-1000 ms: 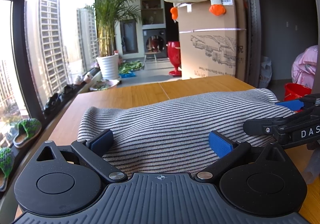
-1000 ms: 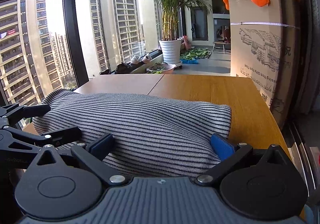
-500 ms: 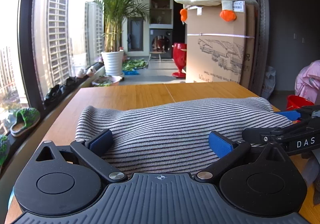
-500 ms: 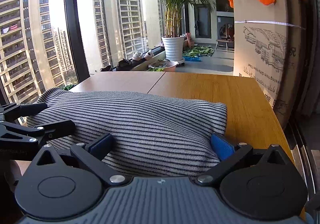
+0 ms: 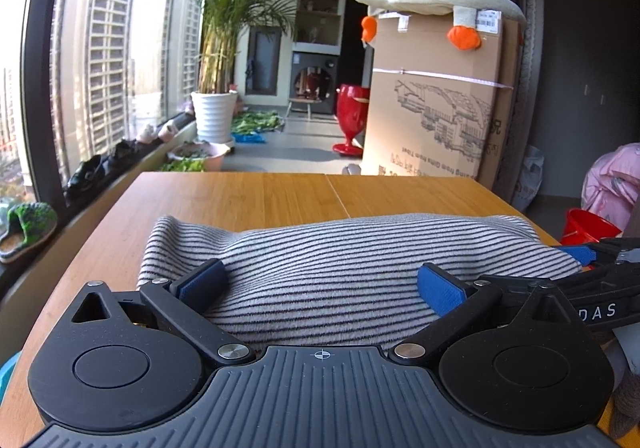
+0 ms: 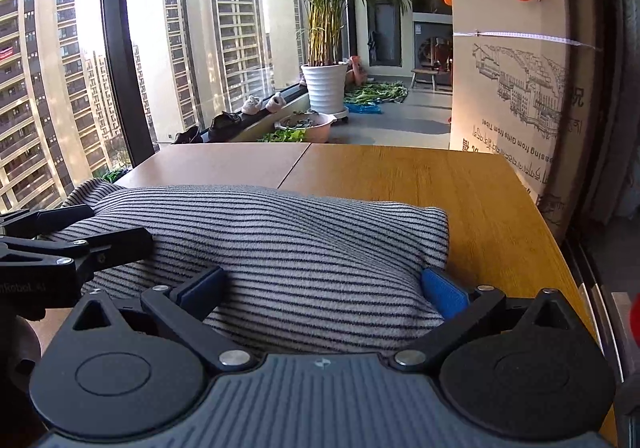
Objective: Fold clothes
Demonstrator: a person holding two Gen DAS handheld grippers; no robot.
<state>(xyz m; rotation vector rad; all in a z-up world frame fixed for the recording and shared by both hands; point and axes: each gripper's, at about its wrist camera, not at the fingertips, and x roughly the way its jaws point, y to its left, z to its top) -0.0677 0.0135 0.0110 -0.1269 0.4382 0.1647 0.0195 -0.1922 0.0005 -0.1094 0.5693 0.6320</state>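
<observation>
A grey garment with thin dark stripes (image 5: 340,260) lies folded in a thick bundle on the wooden table (image 5: 248,196). My left gripper (image 5: 320,282) is open wide, its blue pads (image 5: 202,282) resting on either side of the bundle's near edge. My right gripper (image 6: 322,286) is also open wide, with the garment (image 6: 280,236) lying between its blue pads (image 6: 442,290). In the left wrist view the right gripper (image 5: 592,268) shows at the garment's right end. The right wrist view has the left gripper (image 6: 68,240) at the garment's left end.
A tall cardboard box (image 5: 436,100) with a plush toy (image 5: 436,0) on top stands past the table's far right corner. A window (image 6: 52,88) runs along the left side. A potted palm (image 5: 214,116), a red stool (image 5: 352,120) and a red bucket (image 5: 588,226) stand on the floor.
Both wrist views have swung slightly, so the garment sits a little lower in the left view and more table shows beyond it. Both grippers stay open around the bundle.
</observation>
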